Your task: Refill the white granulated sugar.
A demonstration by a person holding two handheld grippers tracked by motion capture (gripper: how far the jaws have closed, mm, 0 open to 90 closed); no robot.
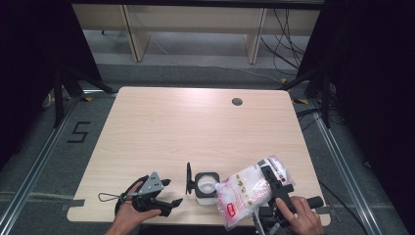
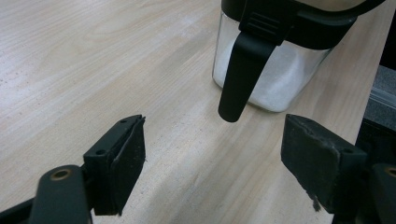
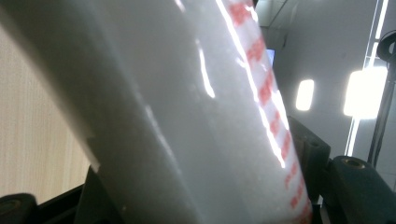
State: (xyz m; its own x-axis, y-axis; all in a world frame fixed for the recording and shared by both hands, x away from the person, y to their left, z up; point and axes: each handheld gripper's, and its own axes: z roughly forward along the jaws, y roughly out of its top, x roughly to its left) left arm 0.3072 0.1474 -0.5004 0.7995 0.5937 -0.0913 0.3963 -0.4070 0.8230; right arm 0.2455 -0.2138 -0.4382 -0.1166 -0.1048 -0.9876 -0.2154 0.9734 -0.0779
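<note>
I count one bag of white grains and one clear jar, lid swung open, both at the near edge of the worktop. My right claw is clenched on the bag, holding it tilted with its lower end beside the jar. My left claw sits released just left of the jar, nothing between its jaws.

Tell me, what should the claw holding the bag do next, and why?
Probably tip the bag a bit further over the open jar. The right claw grips it beside the jar, whose lid is flipped open, with white grains already inside.
</note>
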